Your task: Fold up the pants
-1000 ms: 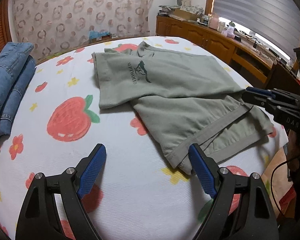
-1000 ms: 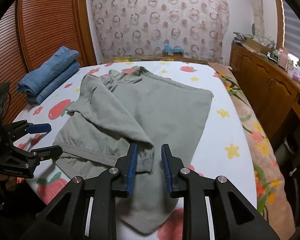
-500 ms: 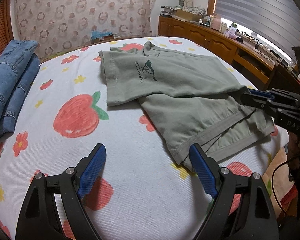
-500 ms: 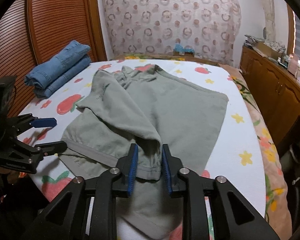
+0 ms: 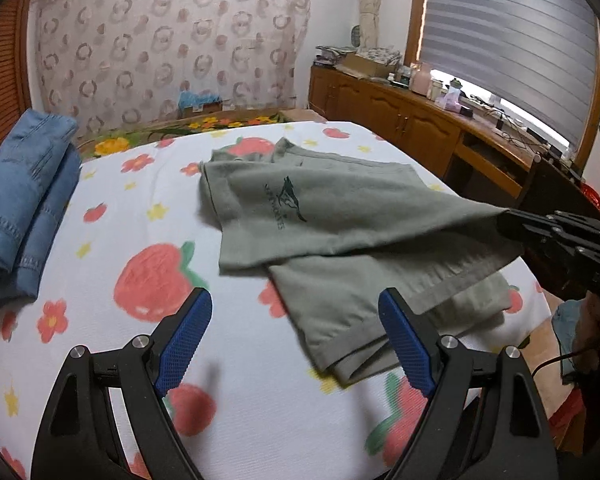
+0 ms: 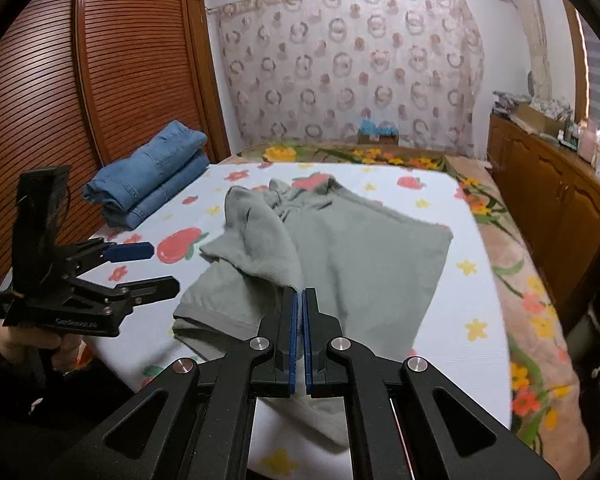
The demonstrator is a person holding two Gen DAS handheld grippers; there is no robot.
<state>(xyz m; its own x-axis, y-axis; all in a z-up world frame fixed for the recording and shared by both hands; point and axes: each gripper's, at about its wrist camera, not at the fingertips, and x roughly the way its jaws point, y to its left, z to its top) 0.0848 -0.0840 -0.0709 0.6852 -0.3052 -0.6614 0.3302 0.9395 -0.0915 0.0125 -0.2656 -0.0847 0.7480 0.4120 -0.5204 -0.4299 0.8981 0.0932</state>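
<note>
- Two hand-held grippers are in use over a bed (image 5: 260, 412) covered with a white sheet printed with strawberries and flowers.
- Left wrist view, far left: a folded stack of blue jeans (image 5: 18, 204) lies at the sheet's left edge, well apart from the work.
- Lower centre of the same view: the left hand-held gripper (image 5: 296, 334) hangs above the sheet with its blue pads spread wide and nothing between them; the right pad stands in front of the near hem of the pants.
- Centre: the grey-green pants (image 5: 340, 216) lie across the middle of the bed, a dark printed logo facing up on the upper layer, a second layer with a banded hem beneath.
- Right edge of that view: the right hand-held gripper (image 5: 504, 216) is clenched on the fabric edge, which is drawn up off the bed toward it.
- Right wrist view, lower centre: its jaws have just been closing and now stand almost together, pinching a raised fold of the pants (image 6: 260, 240).
- Far right: a wooden cabinet (image 6: 556, 196) runs along the wall beside the bed.
</note>
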